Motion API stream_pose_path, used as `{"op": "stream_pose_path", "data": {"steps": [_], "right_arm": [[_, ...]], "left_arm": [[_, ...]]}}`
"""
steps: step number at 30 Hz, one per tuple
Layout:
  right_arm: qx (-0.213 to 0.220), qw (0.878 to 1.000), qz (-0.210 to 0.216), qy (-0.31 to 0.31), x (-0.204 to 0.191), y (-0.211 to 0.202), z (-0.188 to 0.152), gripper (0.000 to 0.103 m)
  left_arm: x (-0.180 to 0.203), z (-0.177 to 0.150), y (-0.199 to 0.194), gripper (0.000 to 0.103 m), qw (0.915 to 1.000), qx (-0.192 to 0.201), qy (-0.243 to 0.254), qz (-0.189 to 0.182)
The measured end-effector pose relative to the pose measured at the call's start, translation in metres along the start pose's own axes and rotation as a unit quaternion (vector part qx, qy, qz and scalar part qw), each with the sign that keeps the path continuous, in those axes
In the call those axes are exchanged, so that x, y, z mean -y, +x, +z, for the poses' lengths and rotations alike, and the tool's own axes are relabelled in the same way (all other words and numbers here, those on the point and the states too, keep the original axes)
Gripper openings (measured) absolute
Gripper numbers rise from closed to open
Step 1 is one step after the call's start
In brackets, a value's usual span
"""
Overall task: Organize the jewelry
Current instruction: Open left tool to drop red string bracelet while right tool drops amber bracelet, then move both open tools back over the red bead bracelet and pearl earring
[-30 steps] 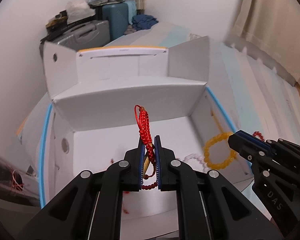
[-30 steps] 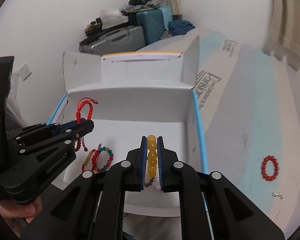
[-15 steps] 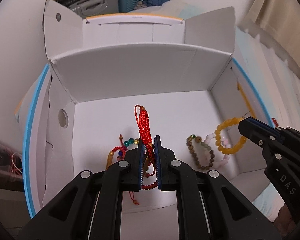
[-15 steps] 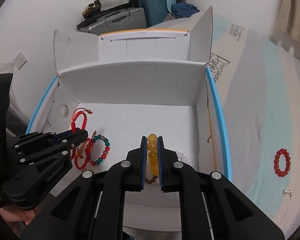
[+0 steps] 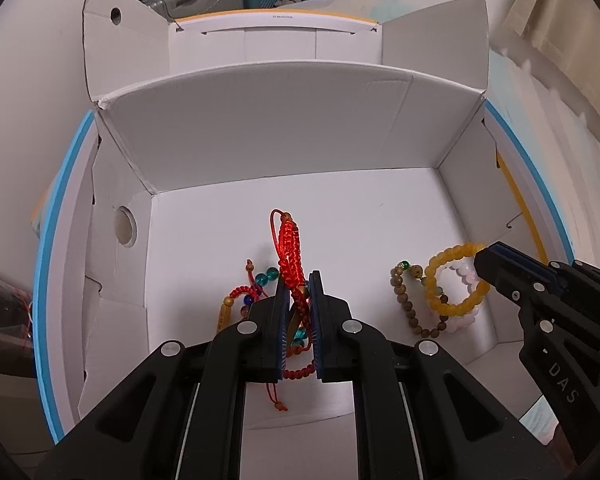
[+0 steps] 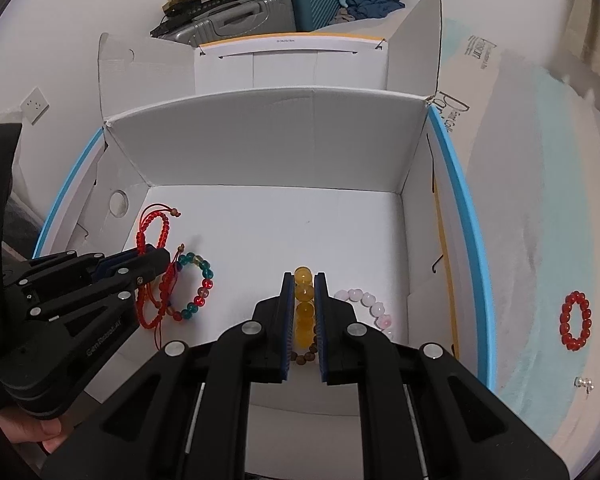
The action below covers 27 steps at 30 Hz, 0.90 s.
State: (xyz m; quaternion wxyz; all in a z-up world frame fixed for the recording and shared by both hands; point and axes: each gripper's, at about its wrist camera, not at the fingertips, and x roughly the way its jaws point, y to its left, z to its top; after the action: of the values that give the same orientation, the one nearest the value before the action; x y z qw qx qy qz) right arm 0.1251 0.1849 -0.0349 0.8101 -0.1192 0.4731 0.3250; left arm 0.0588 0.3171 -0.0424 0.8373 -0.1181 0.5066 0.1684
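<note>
An open white cardboard box (image 6: 268, 144) with raised flaps takes both grippers, angled steeply down inside it. The left gripper (image 5: 298, 312) pinches a red braided bracelet (image 5: 290, 248) near the box's left wall, the right gripper (image 6: 304, 312) a yellow bead bracelet (image 6: 305, 304) near its right wall. Bare floor stretches to the box's far wall; a red bead bracelet (image 6: 576, 320) lies outside its right wall.

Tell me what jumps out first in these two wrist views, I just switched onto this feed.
Both tongs reach into the open white box, each shut on a bracelet: the left tongs pinch a red woven cord bracelet, the right tongs a yellow bead bracelet. More bracelets lie on the box floor, while a red bead bracelet remains outside, right of the box.
</note>
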Motion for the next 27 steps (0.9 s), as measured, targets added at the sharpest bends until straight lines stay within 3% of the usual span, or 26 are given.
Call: {"op": "stream_pose_path", "data": {"steps": [8,9,10,11,12,14,16,21,27], "right_arm": [[-0.001,1.0,-0.011,0.0,-0.002,0.002,0.0,0.012],[0.0,1.0,-0.011,0.001,-0.002,0.001,0.0,0.017],[0.003,1.0,-0.011,0.005,-0.002,0.0,0.0,0.026],[0.006,1.0,-0.013,0.008,-0.001,-0.002,0.001,0.042],[0.012,1.0,-0.016,0.01,-0.001,-0.004,0.001,0.047],[0.022,0.999,-0.02,0.012,0.0,-0.01,0.002,0.049],[0.031,0.999,-0.017,0.016,0.002,-0.016,0.004,0.059],[0.054,0.998,-0.022,0.022,0.005,-0.031,0.006,0.072],[0.071,0.997,-0.029,0.026,0.008,-0.042,0.009,0.087]], "left_arm": [[-0.002,0.001,-0.002,0.011,0.9999,0.002,-0.004,0.016],[-0.002,0.002,-0.002,0.013,0.9997,0.002,-0.006,0.022],[-0.003,0.002,-0.003,0.022,0.9996,0.003,-0.008,0.027],[-0.004,0.002,-0.004,0.027,0.9995,0.004,-0.01,0.031],[-0.005,0.003,-0.005,0.035,0.9993,0.006,-0.014,0.035],[-0.008,0.004,-0.009,0.039,0.9989,0.012,-0.019,0.04],[-0.01,0.006,-0.013,0.049,0.9987,0.018,-0.024,0.041],[-0.014,0.011,-0.029,0.068,0.997,0.048,-0.037,0.048],[-0.016,0.014,-0.04,0.085,0.9952,0.067,-0.044,0.056]]}}
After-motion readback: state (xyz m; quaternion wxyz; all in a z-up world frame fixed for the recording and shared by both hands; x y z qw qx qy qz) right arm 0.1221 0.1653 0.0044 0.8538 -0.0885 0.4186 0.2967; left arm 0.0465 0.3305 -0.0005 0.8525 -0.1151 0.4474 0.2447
